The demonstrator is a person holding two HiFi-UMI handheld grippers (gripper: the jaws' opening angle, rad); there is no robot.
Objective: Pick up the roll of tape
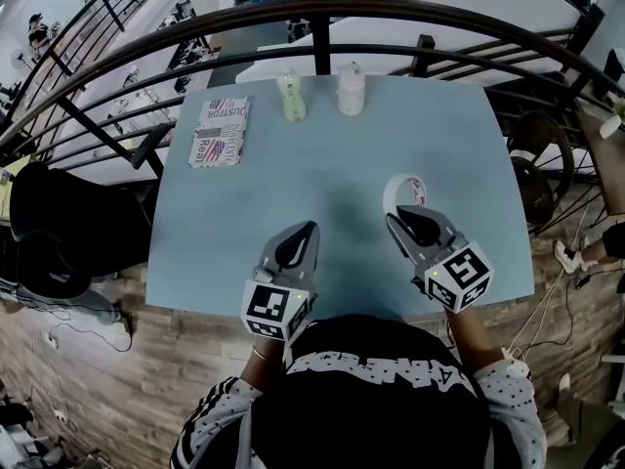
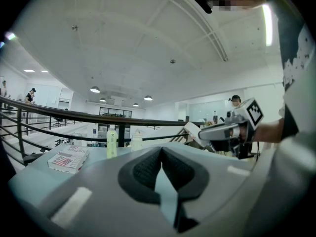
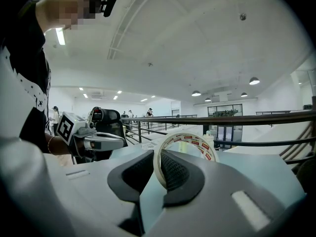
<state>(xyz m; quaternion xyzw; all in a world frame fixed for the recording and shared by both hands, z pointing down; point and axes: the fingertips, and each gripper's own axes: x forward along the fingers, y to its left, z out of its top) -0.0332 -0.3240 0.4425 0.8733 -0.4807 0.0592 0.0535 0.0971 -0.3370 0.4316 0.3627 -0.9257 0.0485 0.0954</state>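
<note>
The roll of tape [image 1: 401, 187], a white ring with red print, stands upright between the jaws of my right gripper [image 1: 396, 219], which is shut on its near rim. In the right gripper view the tape [image 3: 189, 138] rises above the dark pads [image 3: 173, 174], gripped at the right gripper [image 3: 159, 165]. It seems to hang just above the pale blue table [image 1: 322, 174]. My left gripper [image 1: 307, 233] hovers to the left of it over the table's near part, shut with nothing between its pads [image 2: 143, 172]. In the left gripper view the right gripper [image 2: 205, 132] and the tape [image 2: 193, 130] are seen from the side.
A printed box [image 1: 220, 132] lies at the table's far left. A pale green bottle [image 1: 291, 97] and a white bottle [image 1: 351, 90] stand at the far edge. A dark curved railing [image 1: 322, 10] runs behind the table, with a drop beyond it.
</note>
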